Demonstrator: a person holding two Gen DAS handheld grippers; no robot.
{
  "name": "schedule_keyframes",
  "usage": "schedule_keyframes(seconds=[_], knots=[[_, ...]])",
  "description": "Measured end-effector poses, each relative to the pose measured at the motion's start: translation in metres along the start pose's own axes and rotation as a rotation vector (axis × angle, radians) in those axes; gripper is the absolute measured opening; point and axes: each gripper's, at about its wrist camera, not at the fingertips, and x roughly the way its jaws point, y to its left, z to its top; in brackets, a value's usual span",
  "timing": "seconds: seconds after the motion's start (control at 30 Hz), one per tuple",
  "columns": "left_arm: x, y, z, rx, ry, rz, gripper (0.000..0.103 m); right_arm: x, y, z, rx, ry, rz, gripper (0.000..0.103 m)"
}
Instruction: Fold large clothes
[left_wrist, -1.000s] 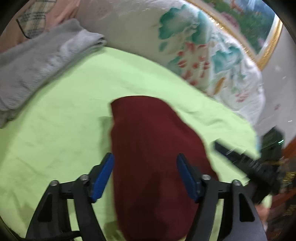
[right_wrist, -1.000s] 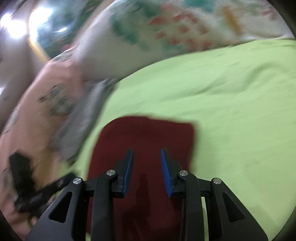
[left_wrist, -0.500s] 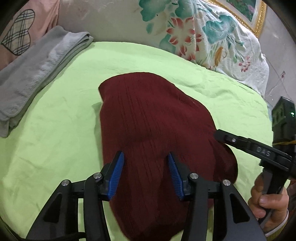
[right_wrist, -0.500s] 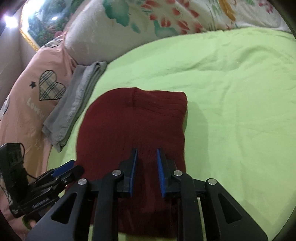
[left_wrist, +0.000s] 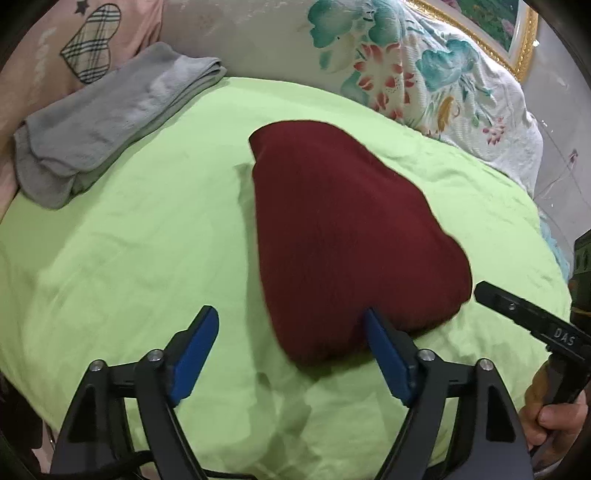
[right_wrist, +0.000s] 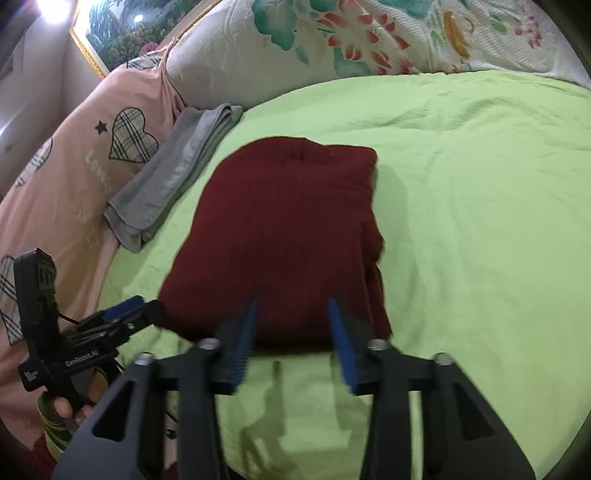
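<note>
The bed's light green cotton sheet (left_wrist: 129, 229), smooth with shallow creases, spreads under and ahead of both of my hand-held grippers. Far ahead of them lies a white quilted cover printed with teal leaves and red flowers (right_wrist: 332, 40), puffy and finely textured. To the far left of my left hand-held gripper sits a pink pillow with a plaid heart and a black star (right_wrist: 122, 136). Just in front of that pillow rests a folded grey fleecy towel (left_wrist: 110, 118), a long soft slab with rounded edges.

The folded dark red ribbed knit garment (left_wrist: 343, 229) lies flat on the sheet as a thick, roughly rectangular bundle, directly ahead of my right hand-held gripper (right_wrist: 291, 332) and ahead and to the right of my left hand-held gripper (left_wrist: 291, 350).

My left one's jaws have just been opening and now stand wide; the near edge of the garment lies past the blue ribbed pads (left_wrist: 195, 350), with only green sheet between them. My right one's jaws have also just been opening and stand at a middling gap, the garment's near edge just beyond the blurred blue pads (right_wrist: 341, 343), nothing gripped. My fingers (left_wrist: 557, 417) wrap the right handle.
</note>
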Motion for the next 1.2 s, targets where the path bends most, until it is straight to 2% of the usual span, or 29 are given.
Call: schedule_keyframes(seconds=[0.13, 0.27, 0.37, 0.53, 0.6, 0.73, 0.87, 0.97, 1.0, 1.07, 1.2], knots=[[0.002, 0.002, -0.027, 0.013, 0.064, 0.034, 0.084, -0.005, 0.0, -0.018, -0.012, 0.023, -0.028, 0.05], [-0.003, -0.002, -0.056, 0.032, 0.061, 0.174, 0.084, -0.01, 0.002, -0.035, -0.037, 0.048, -0.061, 0.058], [-0.015, -0.004, -0.075, 0.037, 0.043, 0.183, 0.084, -0.016, 0.004, -0.046, -0.058, 0.055, -0.08, 0.066], [-0.022, -0.018, -0.094, 0.11, 0.137, 0.177, 0.084, -0.028, 0.01, -0.061, -0.11, 0.056, -0.121, 0.073], [-0.027, -0.025, -0.098, 0.144, 0.122, 0.196, 0.084, -0.031, 0.011, -0.066, -0.124, 0.056, -0.129, 0.073], [-0.043, -0.03, -0.084, 0.19, 0.044, 0.236, 0.084, -0.035, 0.014, -0.066, -0.147, 0.058, -0.135, 0.074], [-0.071, -0.025, -0.053, 0.196, -0.033, 0.235, 0.085, -0.053, 0.021, -0.053, -0.197, 0.028, -0.124, 0.078], [-0.086, -0.027, -0.032, 0.234, -0.074, 0.257, 0.091, -0.072, 0.029, -0.041, -0.238, -0.012, -0.108, 0.082], [-0.09, -0.028, -0.028, 0.244, -0.091, 0.267, 0.096, -0.076, 0.031, -0.037, -0.244, -0.015, -0.094, 0.083], [-0.093, -0.03, -0.023, 0.256, -0.123, 0.283, 0.099, -0.078, 0.033, -0.032, -0.247, -0.013, -0.069, 0.083], [-0.081, -0.029, -0.02, 0.254, -0.104, 0.287, 0.099, -0.064, 0.034, -0.031, -0.255, 0.003, -0.068, 0.083]])
